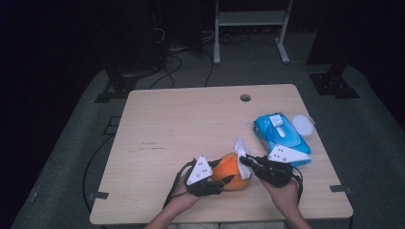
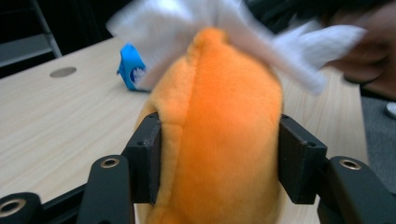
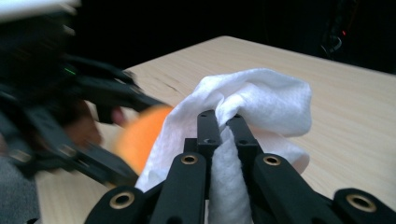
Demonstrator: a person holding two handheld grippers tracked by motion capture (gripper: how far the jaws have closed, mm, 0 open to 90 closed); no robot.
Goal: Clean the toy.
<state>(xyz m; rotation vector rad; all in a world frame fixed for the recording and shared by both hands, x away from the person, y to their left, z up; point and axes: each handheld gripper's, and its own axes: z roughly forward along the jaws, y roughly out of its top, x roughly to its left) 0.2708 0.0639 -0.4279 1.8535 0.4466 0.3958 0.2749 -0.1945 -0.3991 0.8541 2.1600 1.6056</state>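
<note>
Currently the left gripper [image 2: 217,168] has its two black jaws pressed against the flanks of a soft orange plush toy [image 2: 219,135], rounded and seamed, holding it just above the pale wooden table [image 1: 181,124]. The right gripper [image 3: 219,126] is clamped tight on a crumpled white wet wipe [image 3: 261,100], and the wipe lies draped over the far end of the toy, beyond the left jaw tips. Judged step: wiping the toy while the other hand steadies it.

Risks, as judgement only:
- The plush is compressible; the left jaws dent it rather than lock on it. A firm wipe stroke pushing toward the left gripper could squeeze the toy out between the pads.
- The wipe is pinched along a narrow fold; dragging it over fuzzy fabric could pull it free of the right jaws or bunch it up.
- The two grippers sit very near each other, so a long stroke could knock jaw against jaw.

View differences:
- The high view gives the layout: a blue wipe packet [image 1: 282,133] with its round white lid [image 1: 303,125] open lies just beyond the right gripper [image 1: 248,162], and the left gripper [image 1: 224,180] sits just beside it.
- The left gripper view shows pad contact on both flanks of the toy.
- The right gripper view shows the pinch on the wipe; the toy [image 3: 142,137] there is a blurred orange patch.
</note>
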